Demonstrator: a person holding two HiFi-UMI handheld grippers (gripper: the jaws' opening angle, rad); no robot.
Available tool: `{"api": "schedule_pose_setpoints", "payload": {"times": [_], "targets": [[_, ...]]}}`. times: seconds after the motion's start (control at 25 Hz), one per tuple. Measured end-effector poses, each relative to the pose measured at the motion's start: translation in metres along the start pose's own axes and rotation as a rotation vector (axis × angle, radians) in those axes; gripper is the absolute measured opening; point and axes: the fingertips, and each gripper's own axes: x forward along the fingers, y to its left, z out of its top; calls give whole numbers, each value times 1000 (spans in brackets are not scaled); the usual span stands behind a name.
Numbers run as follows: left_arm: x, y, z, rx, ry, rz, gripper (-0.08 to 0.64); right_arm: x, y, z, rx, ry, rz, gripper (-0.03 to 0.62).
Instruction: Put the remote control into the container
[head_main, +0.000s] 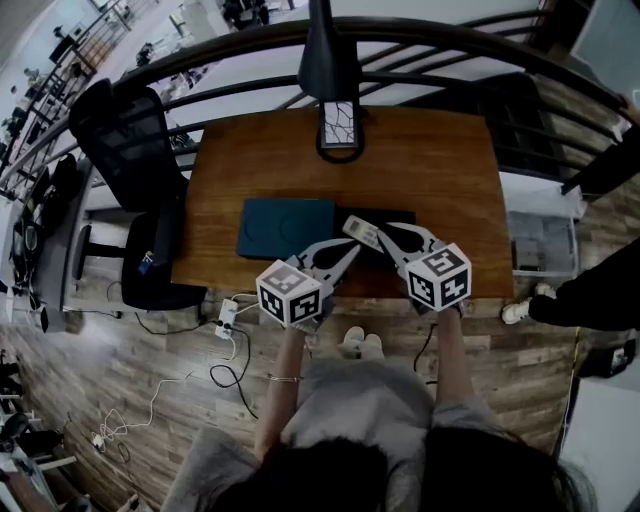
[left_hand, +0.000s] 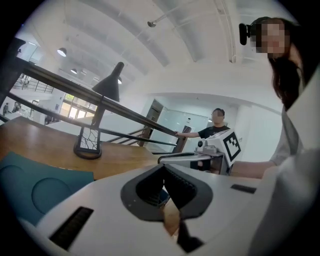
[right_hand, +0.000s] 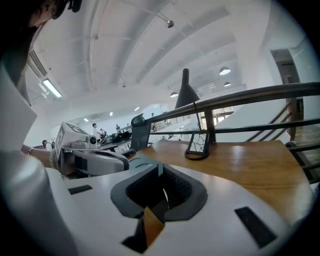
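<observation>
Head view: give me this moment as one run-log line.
left gripper shut, empty | right gripper shut, empty | remote beside container, not in

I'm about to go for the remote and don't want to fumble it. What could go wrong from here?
1. The left gripper and right gripper both have their jaws together. Moving in like this would likely shove the remote control rather than grip it.
2. The two grippers' tips sit close together by the remote, so they could knock each other.
3. The teal container shows a flat top. It may be closed, but I can't tell.
</observation>
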Motion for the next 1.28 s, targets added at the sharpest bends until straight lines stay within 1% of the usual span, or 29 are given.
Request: {"api": "schedule_pose_setpoints", "payload": {"times": [0.16, 0.44, 0.64, 0.92, 1.28], "targets": [[-1, -11, 8, 29, -11, -21, 3, -10, 6, 15, 6, -61, 7, 40], [-7, -30, 24, 83, -33, -47, 3, -26, 22, 43, -46, -143, 30, 34], [-13, -40, 33, 114, -50, -62, 3, -36, 33, 56, -64, -190, 48, 31], [-17, -48, 38, 136, -61, -67, 3, -40, 40, 60, -87, -213, 63, 31], [-20, -54, 39, 152, -51, -75, 3, -43, 45, 54, -103, -204, 72, 31]]}}
